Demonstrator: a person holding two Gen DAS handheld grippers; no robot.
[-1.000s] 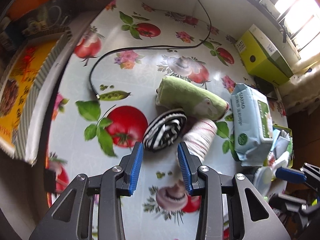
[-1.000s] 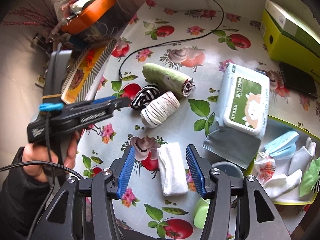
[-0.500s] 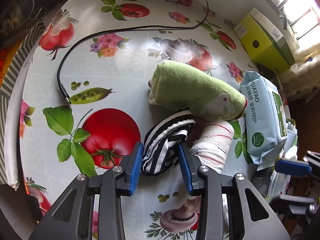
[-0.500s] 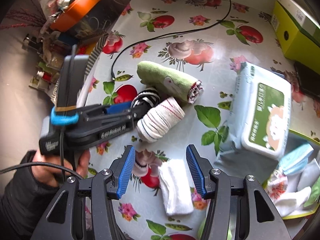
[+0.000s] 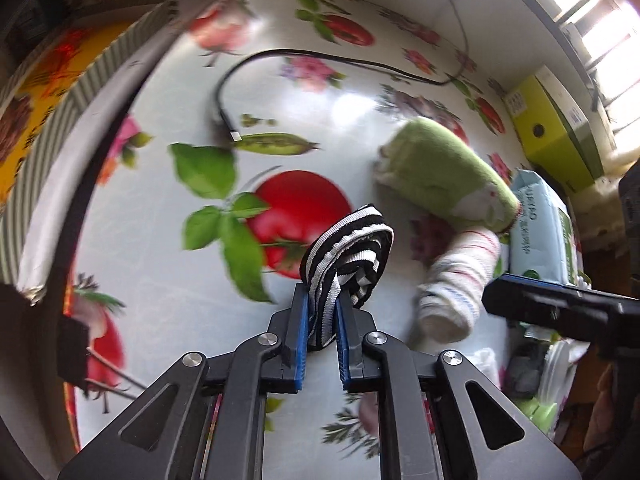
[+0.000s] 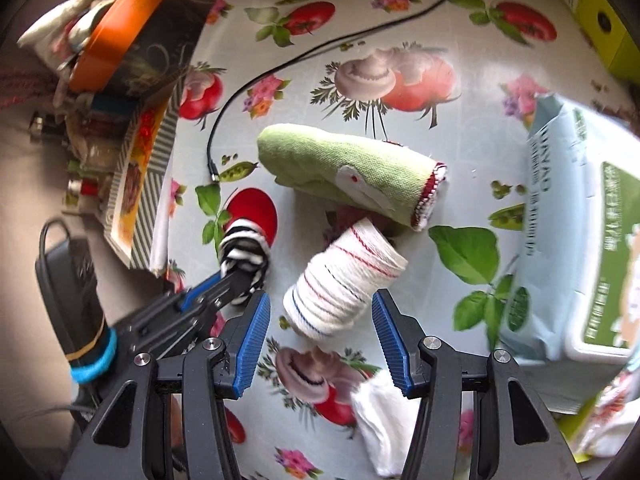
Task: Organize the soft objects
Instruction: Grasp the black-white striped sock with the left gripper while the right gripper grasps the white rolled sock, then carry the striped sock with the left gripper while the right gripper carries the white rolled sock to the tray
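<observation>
Left gripper (image 5: 322, 316) clamps black-and-white striped sock roll (image 5: 352, 256), squashed. Right gripper (image 6: 320, 340) gapes wide, empty, straddling white striped sock roll (image 6: 340, 280).

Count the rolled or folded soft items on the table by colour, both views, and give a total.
Black-and-white striped: 1, the striped roll pinched in the left gripper.
Green: 1, the green roll.
White with thin stripes: 1, the white striped roll, in front of the open right gripper.
Plain white: 1, the folded white cloth.
Total: 4.

Wipes pack (image 6: 576, 240) cut by right edge; folded white cloth (image 6: 384, 432) partly behind claw.
</observation>
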